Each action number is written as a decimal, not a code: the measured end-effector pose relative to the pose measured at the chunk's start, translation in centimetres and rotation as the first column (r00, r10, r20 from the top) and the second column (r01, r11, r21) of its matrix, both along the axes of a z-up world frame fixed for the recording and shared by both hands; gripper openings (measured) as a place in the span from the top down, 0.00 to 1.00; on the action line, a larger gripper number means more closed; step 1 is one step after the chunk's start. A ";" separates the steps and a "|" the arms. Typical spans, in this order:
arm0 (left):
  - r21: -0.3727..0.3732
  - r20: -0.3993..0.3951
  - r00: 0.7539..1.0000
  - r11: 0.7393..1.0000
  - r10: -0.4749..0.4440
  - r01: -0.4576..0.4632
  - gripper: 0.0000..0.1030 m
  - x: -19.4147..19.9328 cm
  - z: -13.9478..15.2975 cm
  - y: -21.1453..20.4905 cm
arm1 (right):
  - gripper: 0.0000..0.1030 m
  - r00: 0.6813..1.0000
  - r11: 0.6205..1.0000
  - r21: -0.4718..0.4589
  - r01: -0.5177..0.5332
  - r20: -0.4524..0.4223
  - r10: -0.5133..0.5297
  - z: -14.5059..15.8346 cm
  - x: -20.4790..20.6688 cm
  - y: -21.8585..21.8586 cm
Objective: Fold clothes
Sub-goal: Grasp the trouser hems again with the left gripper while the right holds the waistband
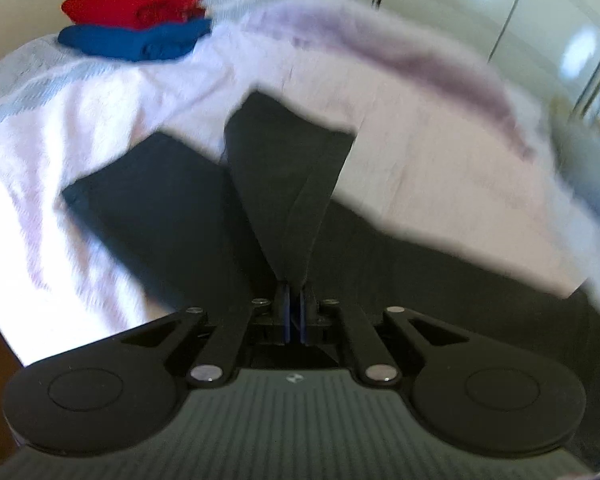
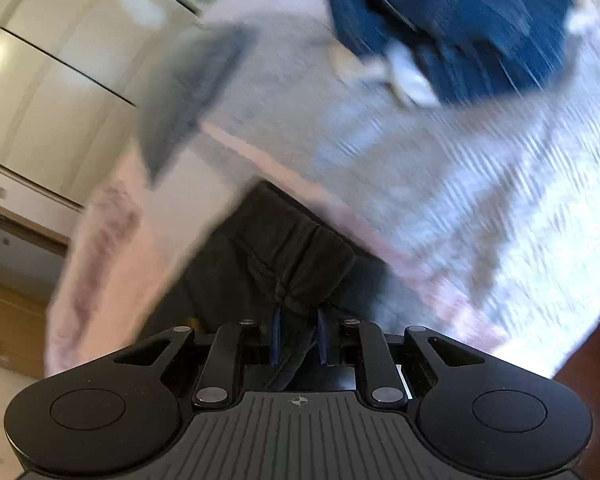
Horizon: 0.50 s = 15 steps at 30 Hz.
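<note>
Left wrist view: the left gripper (image 1: 294,312) pinches a taut fold of a dark, black-looking cloth garment (image 1: 160,208) lying on a pale pink bedspread (image 1: 80,120). A folded red garment (image 1: 132,2) sits atop a folded blue garment (image 1: 136,42) at the bed's far corner. Right wrist view: the right gripper (image 2: 299,334) clamps a bunched edge of the same dark garment (image 2: 276,248).

No readable text or labels

A home bedroom: a covered bed (image 1: 80,92), folded clothes (image 1: 136,20), wardrobe doors (image 1: 480,8)
</note>
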<state>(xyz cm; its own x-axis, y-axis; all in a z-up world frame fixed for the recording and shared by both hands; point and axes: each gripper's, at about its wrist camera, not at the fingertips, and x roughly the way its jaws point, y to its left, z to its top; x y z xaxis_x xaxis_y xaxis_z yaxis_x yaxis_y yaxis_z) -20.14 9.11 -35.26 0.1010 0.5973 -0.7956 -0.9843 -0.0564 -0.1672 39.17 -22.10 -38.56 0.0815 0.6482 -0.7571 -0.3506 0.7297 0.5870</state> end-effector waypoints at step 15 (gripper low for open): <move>-0.045 -0.359 0.915 0.983 -0.183 0.178 0.68 5.1 4.3 1.7 | 0.37 0.970 0.956 -0.278 -0.095 0.190 0.152 4.2 -1.5 3.8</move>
